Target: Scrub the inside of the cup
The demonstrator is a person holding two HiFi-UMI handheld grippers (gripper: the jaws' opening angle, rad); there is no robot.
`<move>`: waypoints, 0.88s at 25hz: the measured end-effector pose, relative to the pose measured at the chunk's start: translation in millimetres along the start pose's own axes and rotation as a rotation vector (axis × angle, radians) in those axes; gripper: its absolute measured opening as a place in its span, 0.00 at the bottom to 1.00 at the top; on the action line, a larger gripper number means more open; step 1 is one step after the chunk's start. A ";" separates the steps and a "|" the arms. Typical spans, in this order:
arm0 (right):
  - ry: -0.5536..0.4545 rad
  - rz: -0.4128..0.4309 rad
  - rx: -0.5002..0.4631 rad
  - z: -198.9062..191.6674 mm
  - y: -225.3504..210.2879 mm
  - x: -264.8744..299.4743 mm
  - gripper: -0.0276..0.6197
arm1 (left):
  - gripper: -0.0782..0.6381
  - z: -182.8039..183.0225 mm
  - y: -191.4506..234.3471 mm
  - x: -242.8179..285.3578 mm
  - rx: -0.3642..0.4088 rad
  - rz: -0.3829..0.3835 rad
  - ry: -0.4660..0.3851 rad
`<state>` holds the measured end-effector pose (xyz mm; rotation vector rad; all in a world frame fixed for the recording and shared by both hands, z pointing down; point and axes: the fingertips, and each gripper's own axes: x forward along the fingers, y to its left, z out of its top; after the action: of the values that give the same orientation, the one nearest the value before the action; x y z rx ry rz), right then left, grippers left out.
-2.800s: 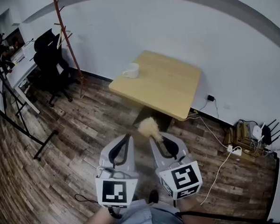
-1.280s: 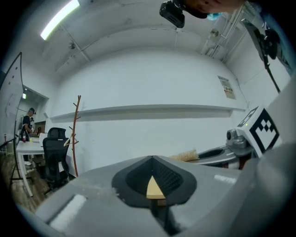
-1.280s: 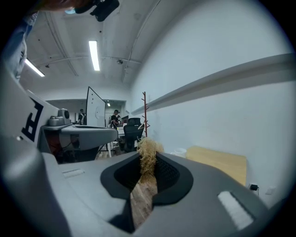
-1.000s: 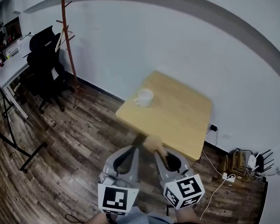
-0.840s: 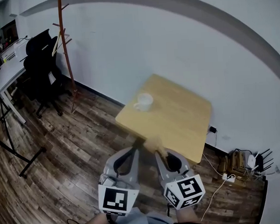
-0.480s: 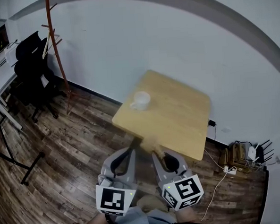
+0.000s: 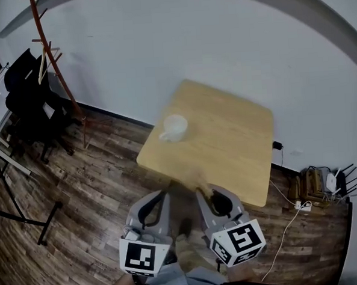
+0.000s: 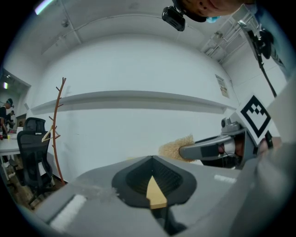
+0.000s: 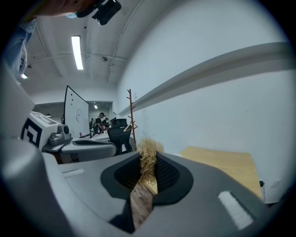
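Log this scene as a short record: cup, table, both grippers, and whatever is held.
cup: white, upright on the table, near its left edge
table: light wood, against the white wall
left gripper: shut, empty
right gripper: shut on scrubber, tuft sticking out past the tips
grippers vs cup: both at the table's near edge in the head view, apart from the cup

white cup [image 7: 174,127] stood upright on the light wooden table [image 7: 239,150], near its left edge, handle turned left, tan fibrous scrubber [image 9: 148,159] clamped between the jaws of the right gripper [image 7: 204,193], tuft sticking forward
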<state>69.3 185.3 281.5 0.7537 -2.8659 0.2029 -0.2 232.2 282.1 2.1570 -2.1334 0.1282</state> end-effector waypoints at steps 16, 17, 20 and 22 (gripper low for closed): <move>-0.020 0.045 0.035 40.1 -104.1 100.3 0.14 | 0.14 42.3 34.3 145.7 0.049 -0.012 -0.001; -0.020 0.049 0.029 42.8 -107.7 104.4 0.14 | 0.14 43.2 35.5 150.9 0.059 -0.010 -0.002; -0.026 0.059 0.012 53.2 -112.7 117.9 0.14 | 0.14 47.9 44.7 161.4 0.082 0.002 -0.005; -0.030 0.067 0.001 58.5 -113.9 126.0 0.14 | 0.14 51.2 52.2 165.4 0.073 0.020 -0.008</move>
<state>10.3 17.1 259.5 0.6670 -2.9218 0.2042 -51.1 61.0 254.2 2.1797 -2.1884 0.2025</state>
